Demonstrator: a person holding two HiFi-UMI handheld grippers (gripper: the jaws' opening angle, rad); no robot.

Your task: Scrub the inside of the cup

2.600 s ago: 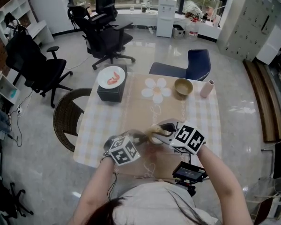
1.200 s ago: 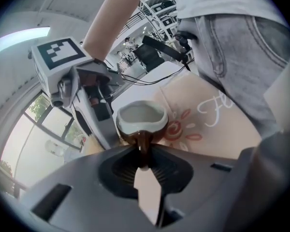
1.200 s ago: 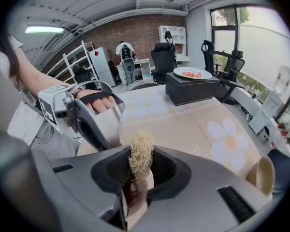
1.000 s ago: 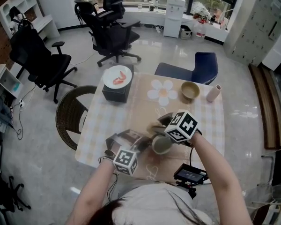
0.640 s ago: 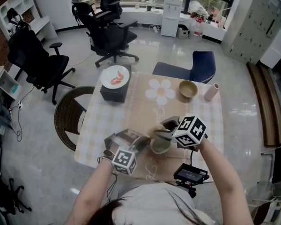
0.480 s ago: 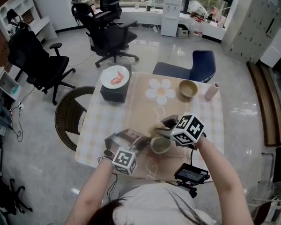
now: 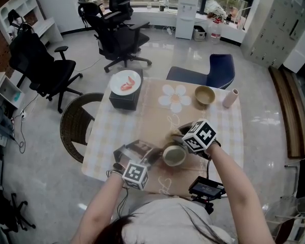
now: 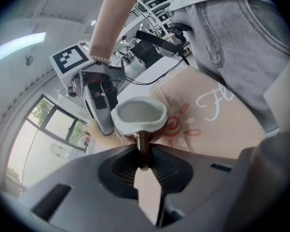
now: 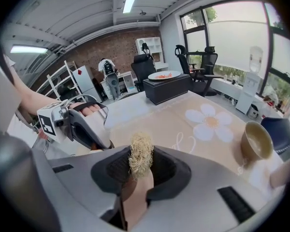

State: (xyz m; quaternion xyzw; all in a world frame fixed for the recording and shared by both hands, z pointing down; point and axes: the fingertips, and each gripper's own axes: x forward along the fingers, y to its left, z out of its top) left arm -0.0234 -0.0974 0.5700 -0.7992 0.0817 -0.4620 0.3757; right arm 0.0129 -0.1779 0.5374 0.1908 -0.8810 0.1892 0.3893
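Square table (image 7: 105, 136) under a pale checked cloth, w/ a tan mat (image 7: 152, 117) down its middle, printed w/ 1 white daisy and looping script. At the far-left corner sits a black box (image 7: 123, 98), rectangular, w/ a round white plate (image 7: 125, 82) on top. L gripper (image 8: 144, 154), grey moulded plastic w/ ribbed dark pads, is nipped narrow onto the thin dark-brown handle (image 8: 143, 144) of the cup (image 8: 137, 115); the cup has a smooth glazed look, oval mouth, pale rim, greyish inside, and is held over the mat's near end (image 7: 174, 155), mouth up. R gripper (image 9: 137, 170) is clamped on a scrub tuft (image 9: 141, 153), straw-coloured, coarse and frizzy, sticking out past the pads; in the L gripper view it hangs just beside the cup's rim, and whether the tuft touches the cup can't be told. Far right of the mat: a round, glossy tan bowl (image 7: 205, 95), then a small pink cylinder (image 7: 229, 98), matte, near the table edge.
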